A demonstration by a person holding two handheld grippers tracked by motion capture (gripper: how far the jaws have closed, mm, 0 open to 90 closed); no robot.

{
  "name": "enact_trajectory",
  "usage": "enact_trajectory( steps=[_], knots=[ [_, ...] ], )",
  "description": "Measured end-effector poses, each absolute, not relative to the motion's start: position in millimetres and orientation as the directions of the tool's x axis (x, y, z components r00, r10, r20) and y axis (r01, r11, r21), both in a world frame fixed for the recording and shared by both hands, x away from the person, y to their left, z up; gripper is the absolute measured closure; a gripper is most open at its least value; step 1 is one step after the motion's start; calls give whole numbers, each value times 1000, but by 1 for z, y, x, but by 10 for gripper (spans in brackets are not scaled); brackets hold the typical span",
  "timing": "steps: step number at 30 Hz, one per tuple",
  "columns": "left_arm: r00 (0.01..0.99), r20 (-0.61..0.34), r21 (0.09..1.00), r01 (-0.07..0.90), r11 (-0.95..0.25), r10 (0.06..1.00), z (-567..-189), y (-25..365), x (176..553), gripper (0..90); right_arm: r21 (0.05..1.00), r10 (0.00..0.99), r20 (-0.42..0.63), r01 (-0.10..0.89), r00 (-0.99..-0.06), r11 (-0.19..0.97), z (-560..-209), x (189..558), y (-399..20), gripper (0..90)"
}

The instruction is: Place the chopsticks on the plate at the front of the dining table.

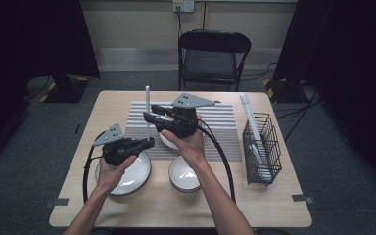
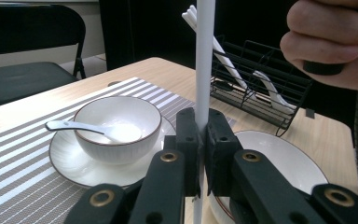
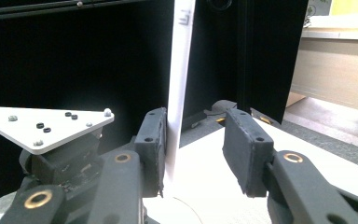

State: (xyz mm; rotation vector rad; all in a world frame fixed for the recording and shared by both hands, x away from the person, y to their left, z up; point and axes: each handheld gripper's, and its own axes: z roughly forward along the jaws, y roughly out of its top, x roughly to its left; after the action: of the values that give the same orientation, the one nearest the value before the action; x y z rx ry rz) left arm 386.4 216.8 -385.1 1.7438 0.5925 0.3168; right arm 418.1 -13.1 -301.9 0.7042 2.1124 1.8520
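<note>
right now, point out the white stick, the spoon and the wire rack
white stick (image 2: pixel 204 56), left gripper view, mid shaft
spoon (image 2: pixel 70 125), left gripper view, handle
wire rack (image 1: pixel 269 147), high view, side wall

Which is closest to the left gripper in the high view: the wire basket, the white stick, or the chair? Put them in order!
Measured from the left gripper:
1. White stick, clamped upright in its jaws.
2. Wire basket, at the table's right edge.
3. Chair, beyond the table's far side.

The left hand-held gripper (image 1: pixel 149 142) holds a white stick (image 1: pixel 147 110) (upright) above a plate (image 1: pixel 125 172).
</note>
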Motion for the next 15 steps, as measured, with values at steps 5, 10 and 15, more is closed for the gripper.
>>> enact_trajectory(
  steps=[5,10,15],
  knots=[
    [834,-119,961,233,-149,539,-386,218,387,859,977,520,130,200,-844,80,-303,421,-16,582],
    [834,-123,959,239,-151,538,-386,219,387,860,973,527,138,213,-839,84,-307,425,-18,585],
    [834,-122,960,237,-150,538,-386,221,387,861,974,532,131,210,-837,91,-308,426,-19,593]
  ],
)
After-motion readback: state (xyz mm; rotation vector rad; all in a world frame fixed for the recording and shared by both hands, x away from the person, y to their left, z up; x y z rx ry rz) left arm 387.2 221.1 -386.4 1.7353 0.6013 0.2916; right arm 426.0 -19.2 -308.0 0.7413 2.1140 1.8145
